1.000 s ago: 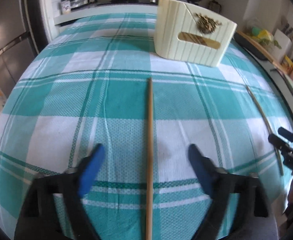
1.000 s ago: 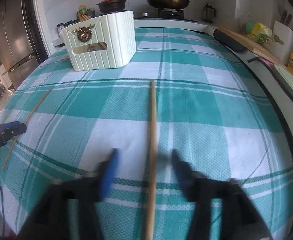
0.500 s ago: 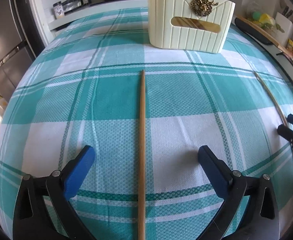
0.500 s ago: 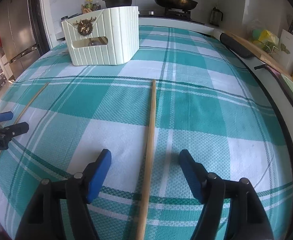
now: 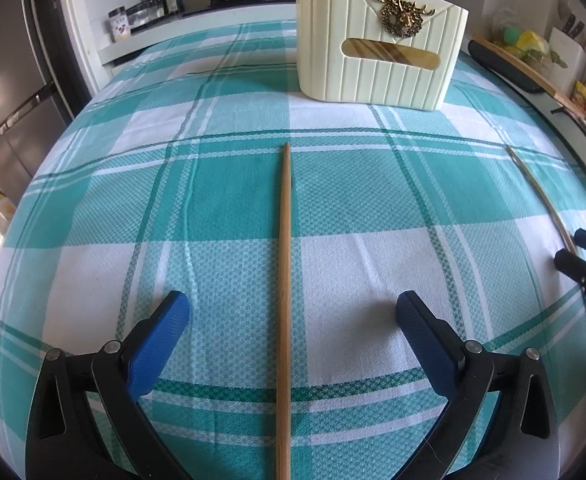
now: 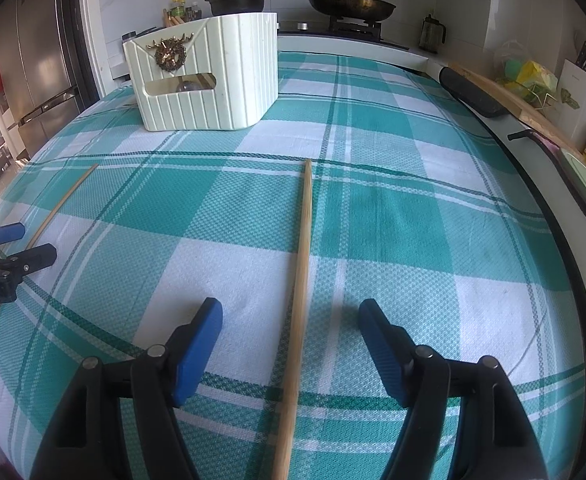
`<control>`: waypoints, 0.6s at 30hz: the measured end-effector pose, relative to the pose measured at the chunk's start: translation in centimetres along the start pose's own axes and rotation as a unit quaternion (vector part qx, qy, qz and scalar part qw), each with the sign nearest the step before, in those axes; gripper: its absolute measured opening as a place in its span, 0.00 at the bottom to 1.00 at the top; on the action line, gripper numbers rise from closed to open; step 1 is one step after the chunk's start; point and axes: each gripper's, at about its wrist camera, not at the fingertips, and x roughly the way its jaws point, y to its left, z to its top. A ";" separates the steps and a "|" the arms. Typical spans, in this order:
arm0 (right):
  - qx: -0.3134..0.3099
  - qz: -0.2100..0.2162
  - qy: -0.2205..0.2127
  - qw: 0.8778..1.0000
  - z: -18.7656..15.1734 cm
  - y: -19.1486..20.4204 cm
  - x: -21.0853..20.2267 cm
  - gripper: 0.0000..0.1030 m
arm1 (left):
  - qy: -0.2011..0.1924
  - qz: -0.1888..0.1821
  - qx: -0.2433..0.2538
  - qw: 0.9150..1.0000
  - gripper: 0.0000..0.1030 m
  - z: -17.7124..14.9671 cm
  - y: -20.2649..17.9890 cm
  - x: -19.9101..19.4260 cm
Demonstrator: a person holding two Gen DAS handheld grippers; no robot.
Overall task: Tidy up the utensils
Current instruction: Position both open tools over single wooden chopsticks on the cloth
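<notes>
- Since the earlier frame, the left gripper has just been opening its jaws and they now stand wide, with the left chopstick lying untouched on the cloth between them; the right gripper has also just been spreading a little.
- Left wrist view: the left gripper is released, gripping nothing. Its chopstick runs from 6 o'clock up toward 12 o'clock, midway between the blue pads, with clear cloth on both sides. The cream holder stands at about 1 o'clock, well apart.
- Right wrist view: the right gripper is likewise released, empty. The right chopstick lies between its pads, leaning slightly from 6 o'clock toward 12 o'clock. The holder sits near 11 o'clock, far off. The other gripper shows at 9 o'clock.
- Risk, as I judge it: each stick is thin and flat on the plaid tablecloth, so pads closing too high could miss it, or roll it sideways; closing too low could pinch cloth and drag it.
</notes>
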 end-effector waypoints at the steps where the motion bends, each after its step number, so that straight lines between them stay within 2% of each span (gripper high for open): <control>1: 0.000 0.000 0.000 1.000 0.0 0.0 0.0 0.71 | 0.000 0.000 0.000 1.000 0.99 0.0 0.0 0.0; 6: 0.000 0.000 0.000 1.000 0.0 0.0 0.0 0.71 | 0.005 -0.006 0.004 1.000 0.99 0.1 0.0 0.0; 9: 0.002 0.005 0.004 1.000 0.0 -0.1 0.0 0.71 | 0.045 -0.034 0.036 0.998 1.00 0.7 0.4 0.1; 11: -0.010 0.014 0.026 1.000 0.4 -0.3 0.0 0.71 | 0.072 -0.062 0.055 0.994 0.99 1.3 1.1 0.0; 14: -0.027 0.034 0.069 0.997 1.1 -0.8 0.2 0.71 | 0.091 -0.101 0.040 0.990 0.99 2.5 2.7 0.2; 17: -0.051 0.039 0.098 0.993 2.2 -0.8 0.9 0.66 | 0.108 -0.107 0.030 0.988 0.96 4.0 3.4 1.3; 18: -0.058 0.038 0.105 0.992 2.8 -0.8 1.3 0.65 | 0.111 -0.099 0.035 0.988 0.90 4.7 3.4 2.0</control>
